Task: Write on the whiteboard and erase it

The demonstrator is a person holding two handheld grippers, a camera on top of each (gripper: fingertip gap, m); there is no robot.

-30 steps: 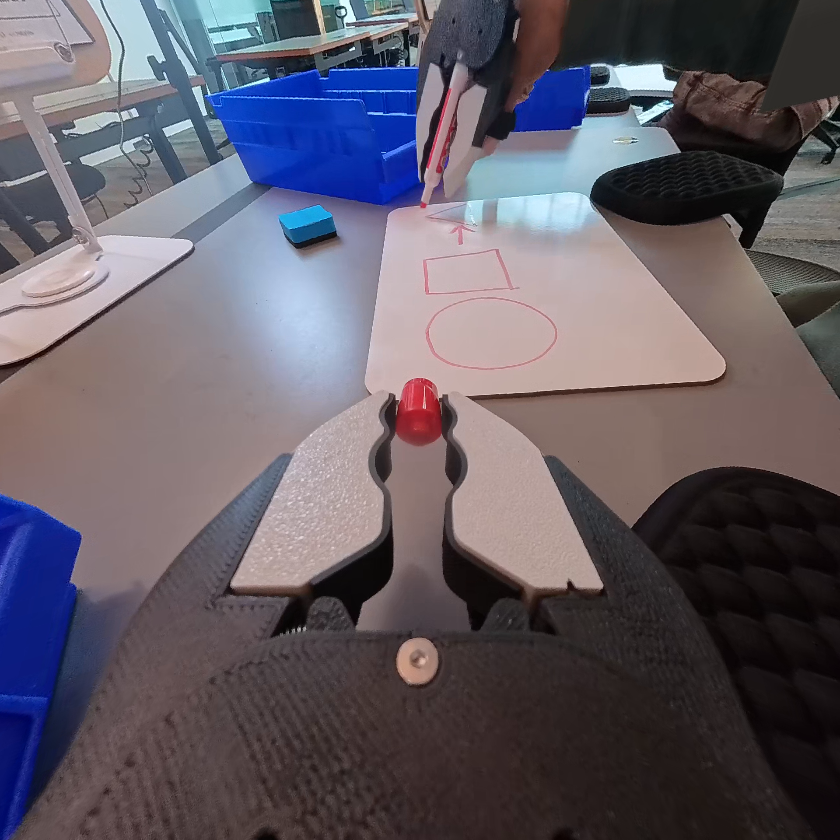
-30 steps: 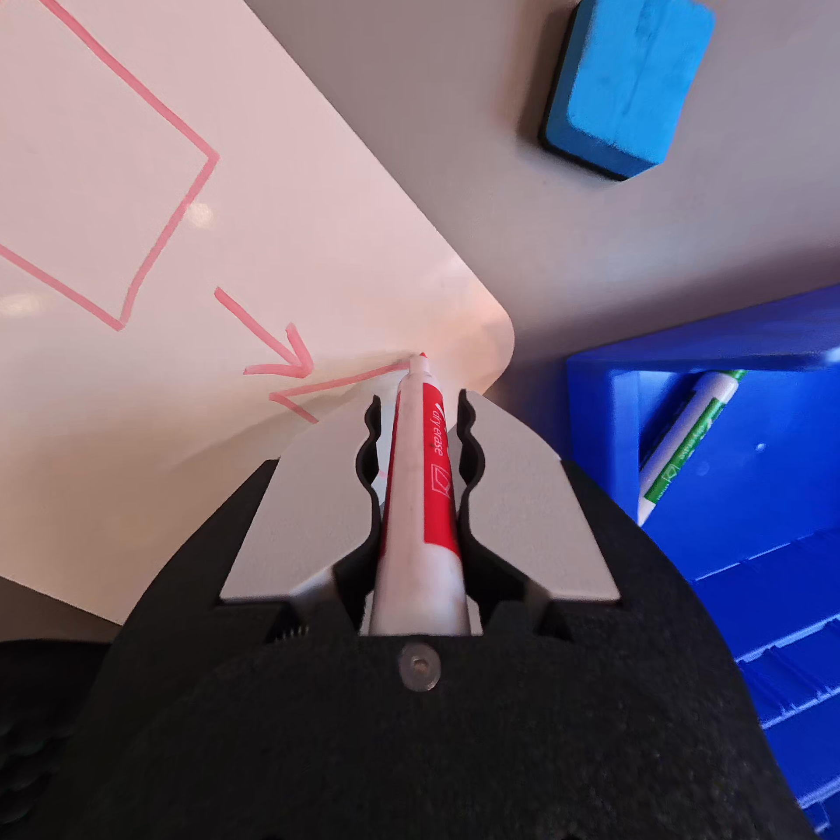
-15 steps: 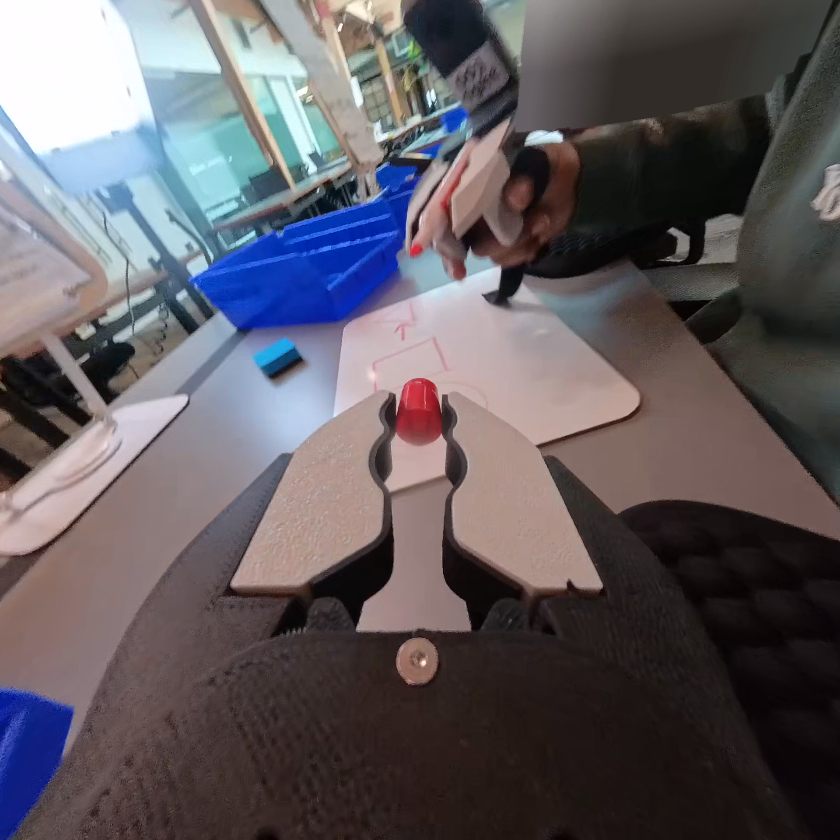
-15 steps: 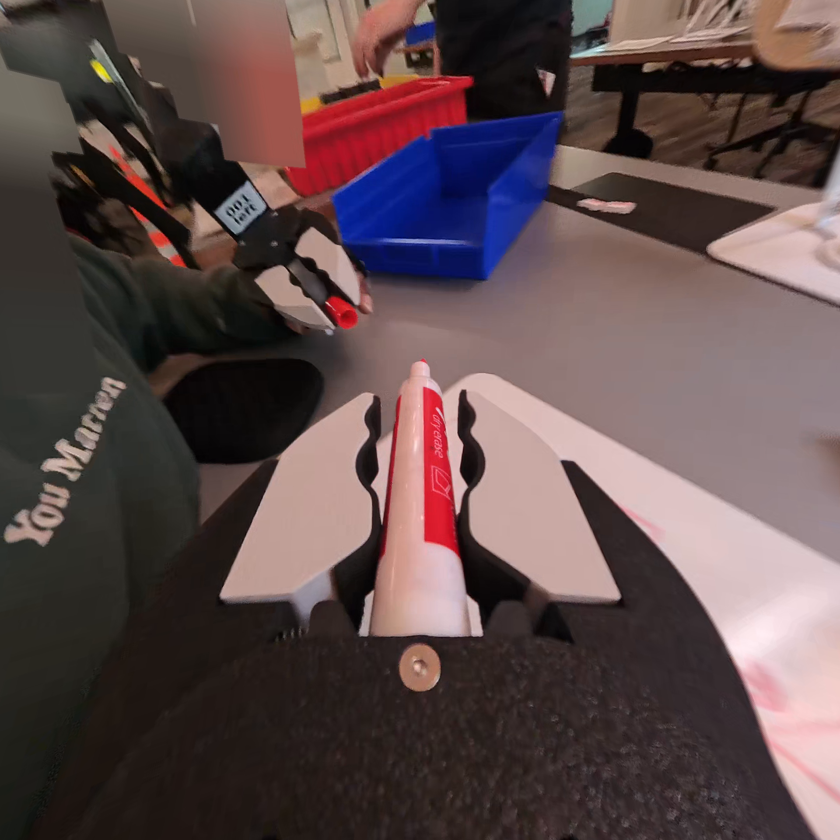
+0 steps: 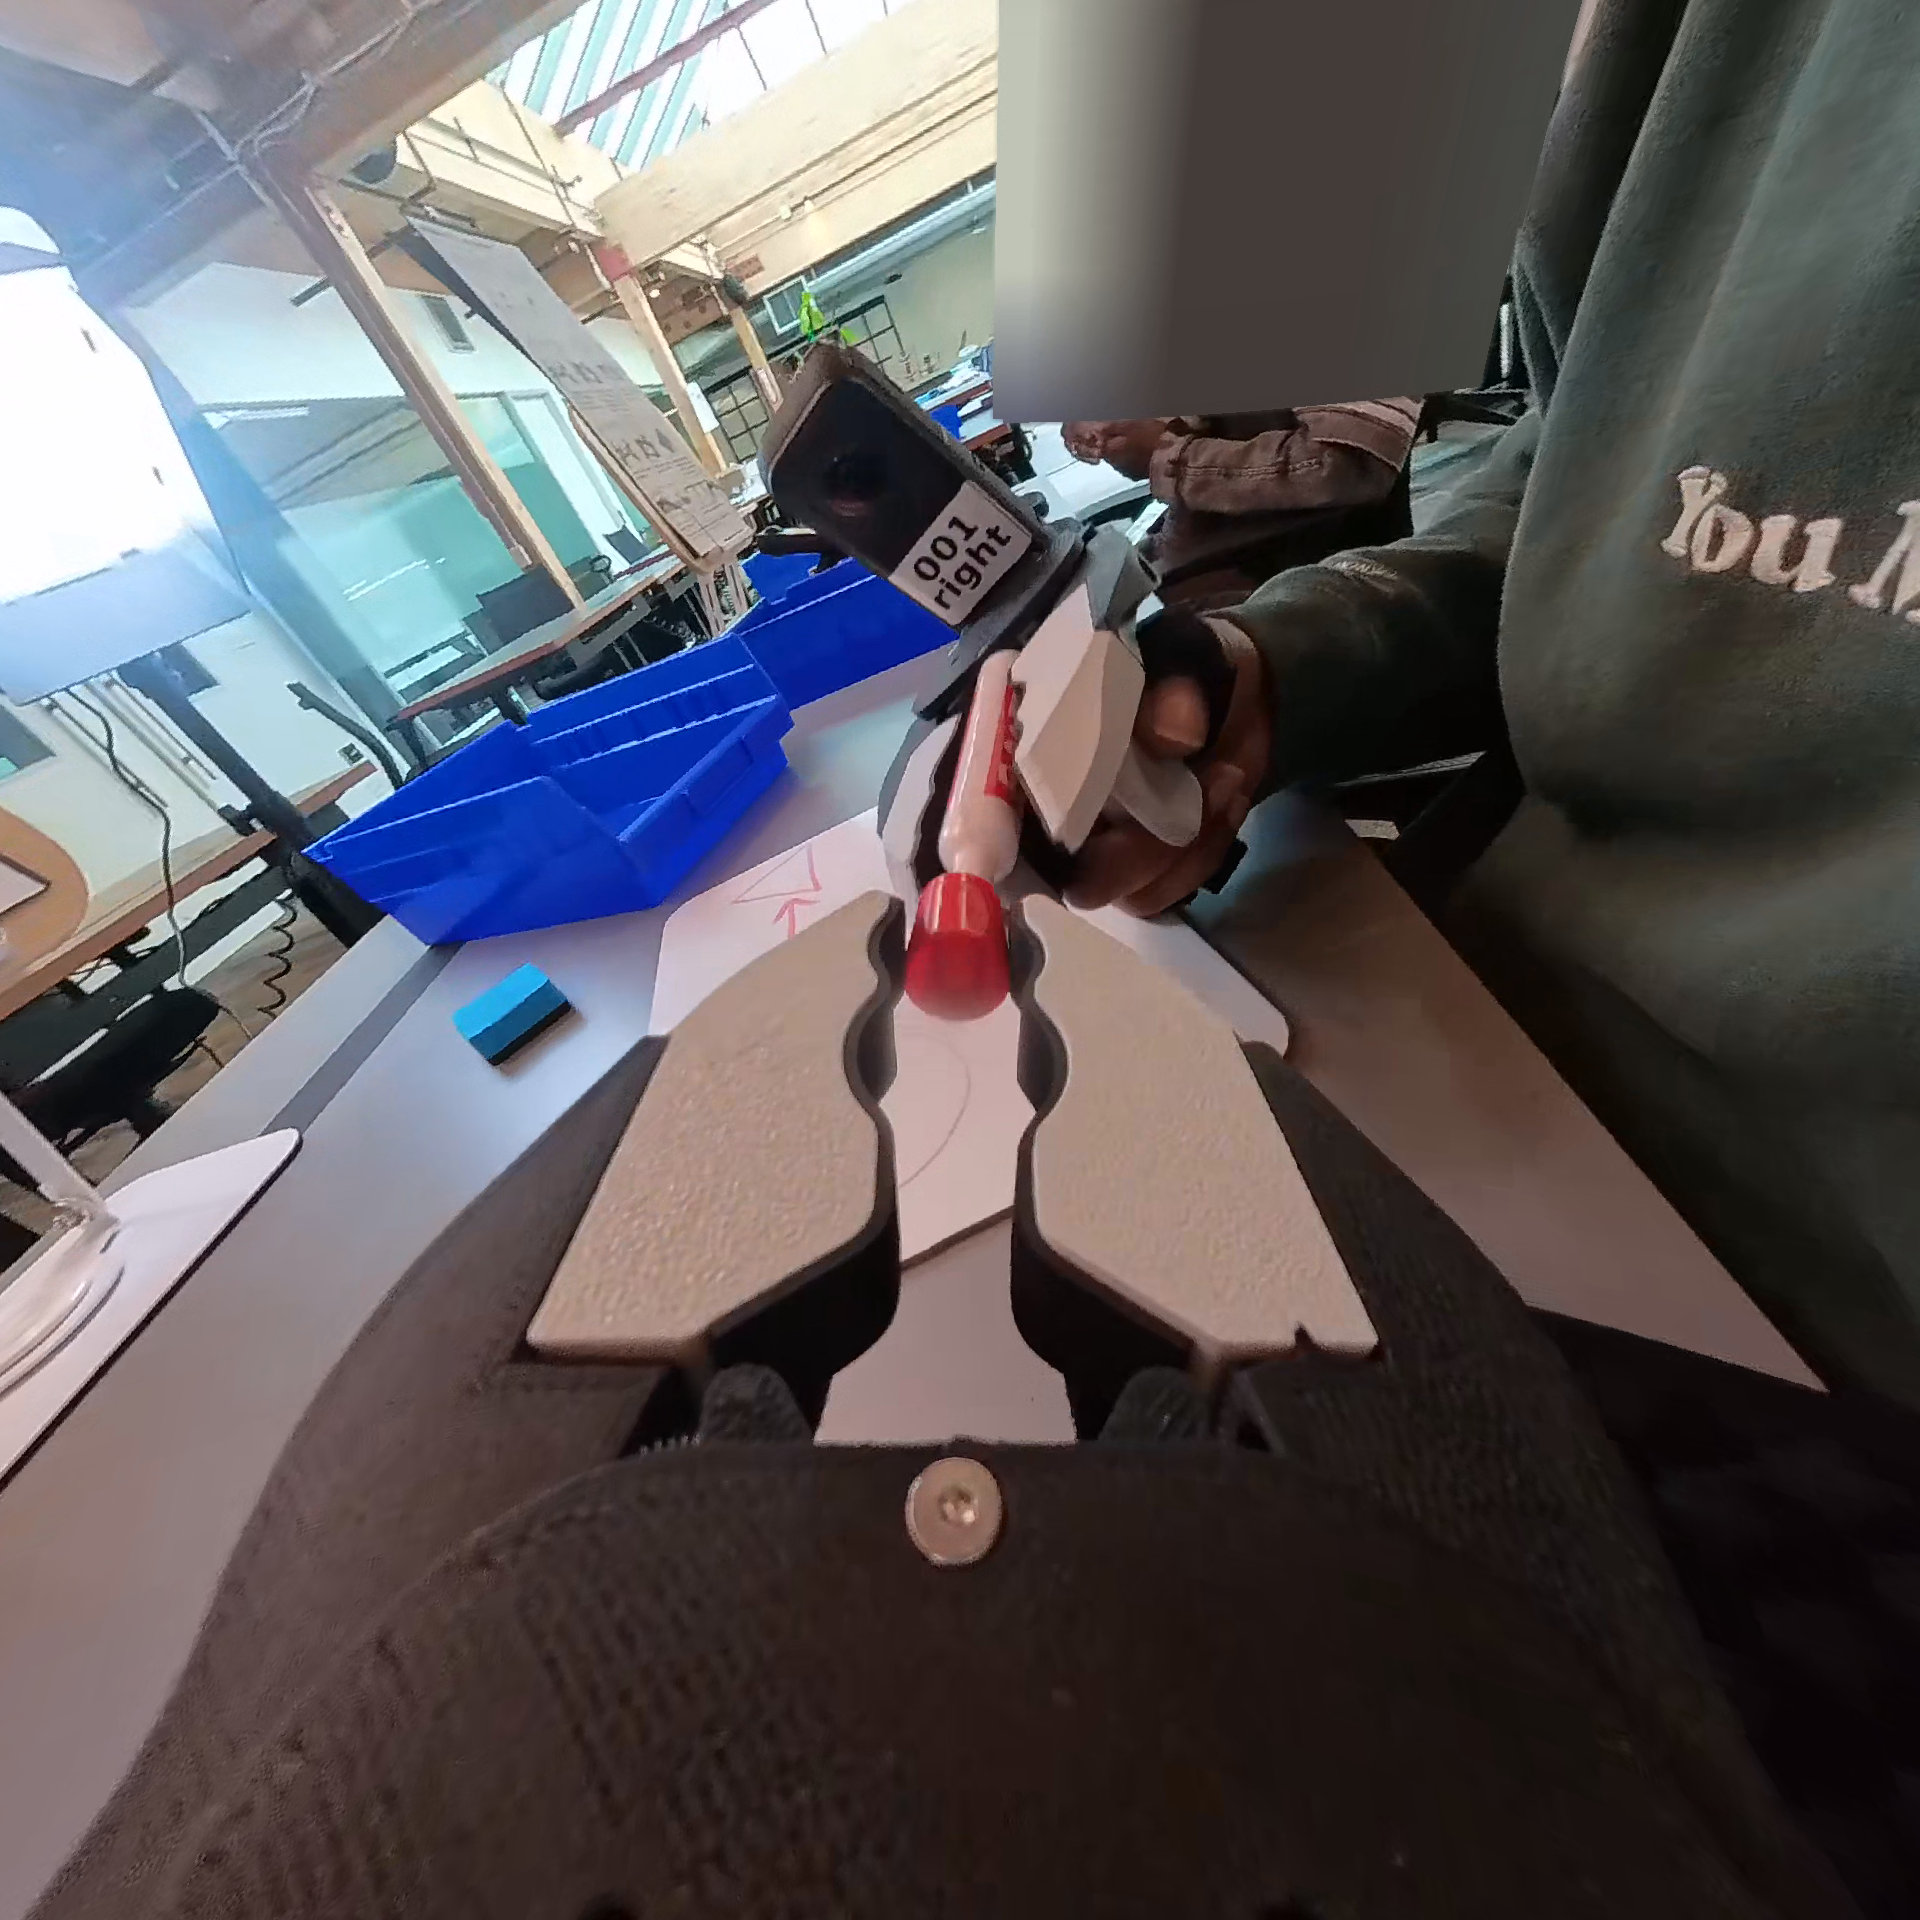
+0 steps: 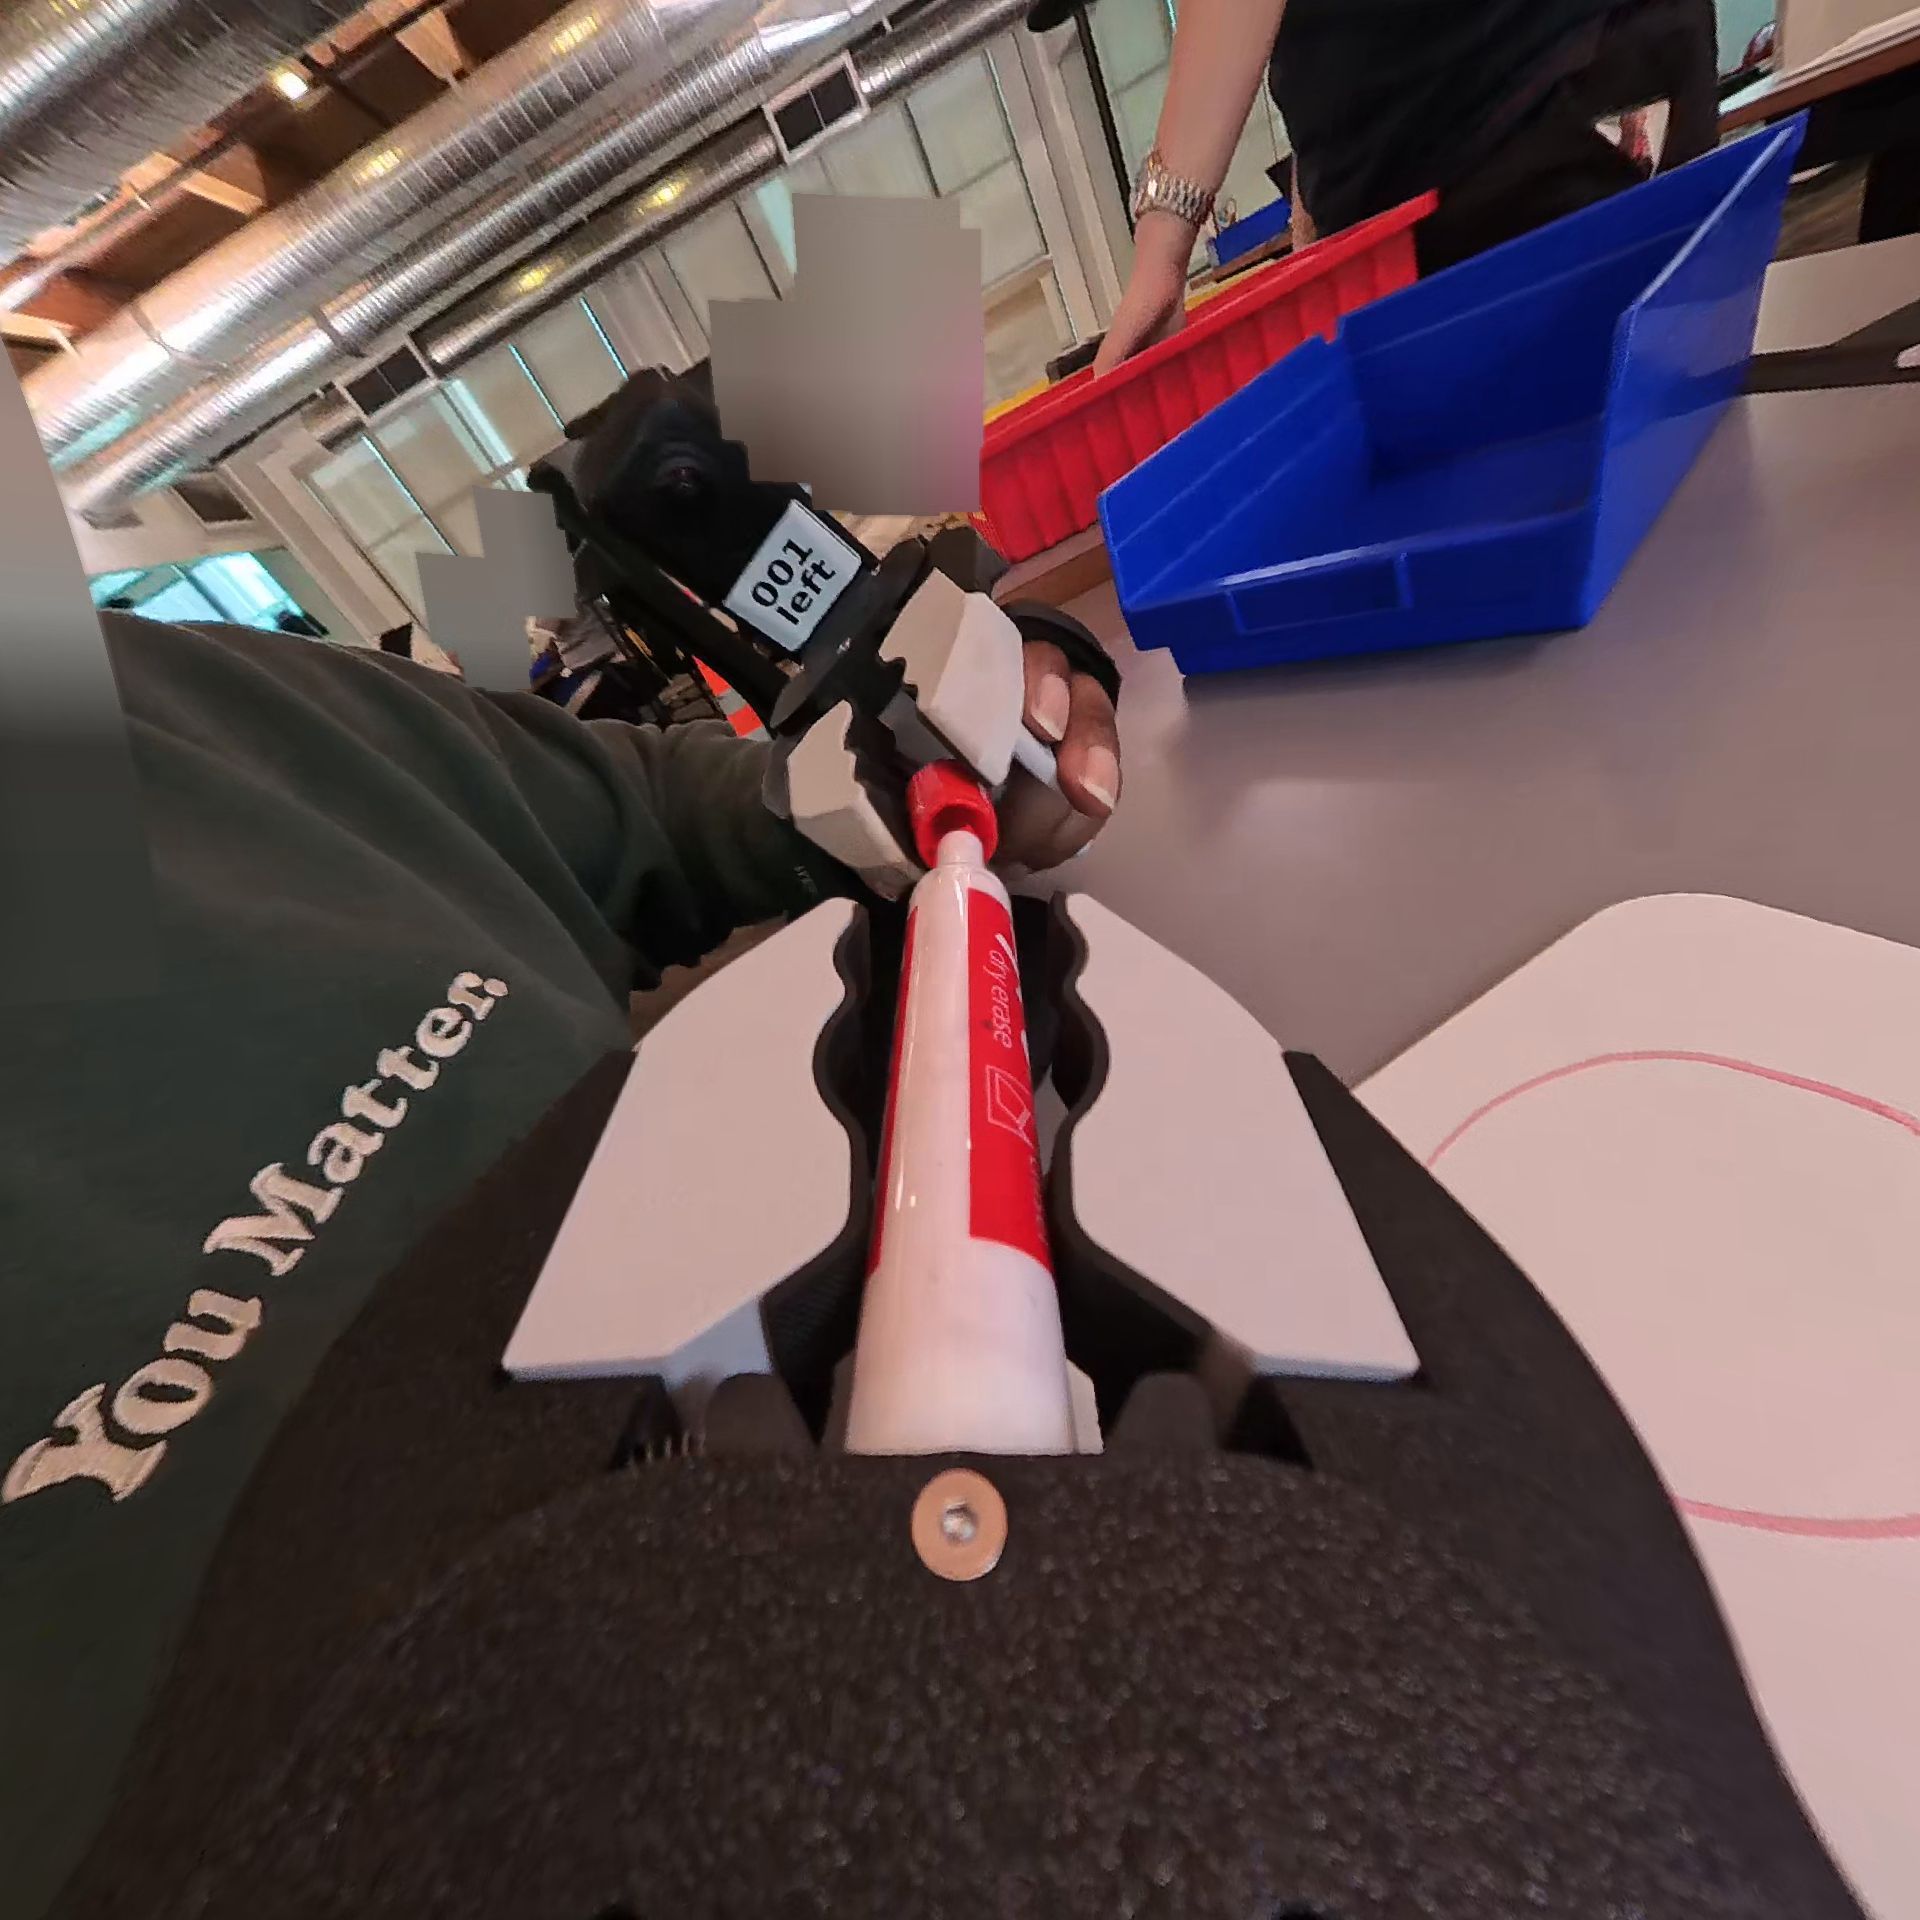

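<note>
My right gripper (image 6: 956, 920) is shut on a red-and-white marker (image 6: 961, 1122) and holds it in the air. My left gripper (image 5: 956, 930) is shut on the marker's red cap (image 5: 956, 956). The two grippers face each other, and the marker's tip end sits in the mouth of the cap (image 6: 951, 805). The left wrist view shows the right gripper (image 5: 977, 842) with the marker (image 5: 982, 774). The whiteboard (image 5: 758, 966) lies on the grey table below, with a red triangle, arrow and circle drawn on it; it also shows in the right wrist view (image 6: 1662, 1247). A blue eraser (image 5: 511, 1013) lies left of the board.
Blue bins (image 5: 582, 821) stand behind the board, and another blue bin (image 6: 1455, 499) and a red bin (image 6: 1195, 405) show in the right wrist view. A white lamp base (image 5: 145, 1216) stands at the left. The person's green sleeve (image 5: 1714, 727) is close on the right.
The right gripper has lifted the marker off the board and turned toward the left gripper. The left gripper has risen with the cap. Marker tip and cap have come together.
</note>
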